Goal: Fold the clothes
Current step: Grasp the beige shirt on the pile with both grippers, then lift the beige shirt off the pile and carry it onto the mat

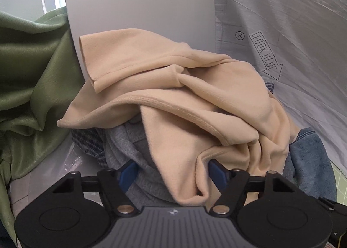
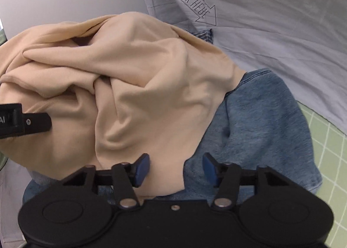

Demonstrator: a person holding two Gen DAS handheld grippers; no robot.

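A crumpled beige garment (image 1: 195, 100) tops a pile of clothes, over a grey fleece piece (image 1: 134, 150), a plaid shirt (image 1: 86, 139) and a denim garment (image 1: 308, 156). My left gripper (image 1: 173, 174) points down into the pile's near side. Its jaws stand apart, with a fold of beige and some grey cloth between the blue pads. In the right wrist view the beige garment (image 2: 121, 70) lies over the denim (image 2: 260, 117). My right gripper (image 2: 175, 168) straddles the beige hem, jaws apart, one pad at the beige cloth and one over denim.
A green satin garment (image 1: 32, 70) hangs at the left. A pale sheet (image 1: 282, 20) printed with an arrow and lettering lies behind the pile. A smooth grey curved surface (image 1: 134, 5) rises at the back. A green gridded mat (image 2: 325, 143) shows at the right.
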